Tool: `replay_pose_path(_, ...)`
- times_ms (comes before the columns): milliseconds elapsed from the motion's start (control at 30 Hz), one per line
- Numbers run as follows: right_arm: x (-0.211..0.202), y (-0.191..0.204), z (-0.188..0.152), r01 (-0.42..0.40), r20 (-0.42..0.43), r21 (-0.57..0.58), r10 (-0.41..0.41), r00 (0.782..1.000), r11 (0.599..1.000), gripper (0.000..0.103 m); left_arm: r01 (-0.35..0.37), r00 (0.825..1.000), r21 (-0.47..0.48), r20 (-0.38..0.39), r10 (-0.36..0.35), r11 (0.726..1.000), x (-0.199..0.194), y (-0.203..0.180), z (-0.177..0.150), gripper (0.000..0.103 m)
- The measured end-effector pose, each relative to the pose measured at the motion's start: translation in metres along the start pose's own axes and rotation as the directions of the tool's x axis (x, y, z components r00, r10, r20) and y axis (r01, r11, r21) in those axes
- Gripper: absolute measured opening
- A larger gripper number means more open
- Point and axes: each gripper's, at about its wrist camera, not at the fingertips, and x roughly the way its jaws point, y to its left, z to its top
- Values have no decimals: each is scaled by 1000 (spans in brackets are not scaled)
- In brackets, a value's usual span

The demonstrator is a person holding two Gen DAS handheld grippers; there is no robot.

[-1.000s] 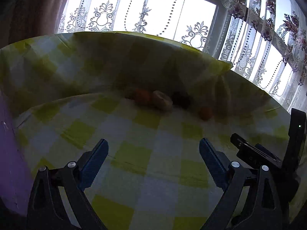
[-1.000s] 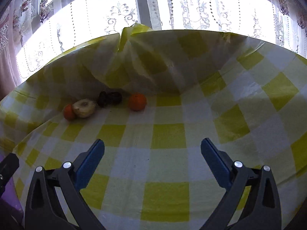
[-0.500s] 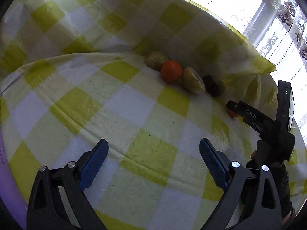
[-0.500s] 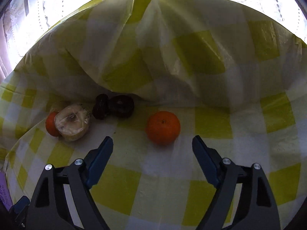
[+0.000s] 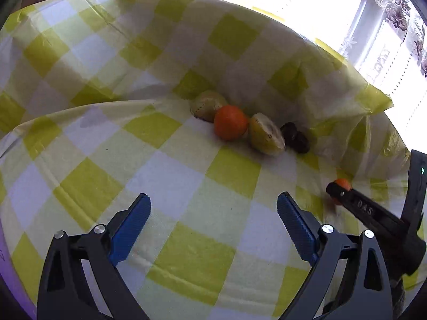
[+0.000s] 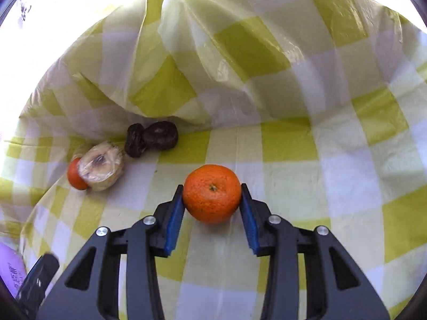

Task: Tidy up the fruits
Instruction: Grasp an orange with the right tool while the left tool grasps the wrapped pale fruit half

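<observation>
The right gripper point(image 6: 212, 198) has just closed on the tangerine point(image 6: 212, 193), pads touching both sides, fruit sitting on the checked tablecloth point(image 6: 293, 176), apart from the other fruit point(image 6: 102, 166). It looks light, a bit squashy, thin-skinned, so I'd grip across the middle, gently. Basically round, no real long axis; stem dimple faces the camera. The left gripper point(image 5: 213, 226) is wide open, empty.

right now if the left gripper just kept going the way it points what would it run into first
Probably the checked tablecloth: the left gripper is open, angled down at bare cloth. Past that, roughly in line, sits the row of fruit, nearest the orange. Depth is hard to judge through the fisheye.
</observation>
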Motion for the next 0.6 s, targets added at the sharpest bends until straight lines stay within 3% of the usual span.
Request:
replay_pose_path(267,-35,-40,-28,-58,57,165,50,997,985,41,28,996,132,-92,-16,991,64,-62,30,91)
replay_pose_path(400,-28,-30,-24,-72,62,132,64,996,989,41,-5,993,111,-118,18,994,93,-70,49,86)
replay_pose_path(600,-40,-39,-26,-97,82,124,87,993,988,41,-63,988,178,-130,87,982,116,-89,62,86)
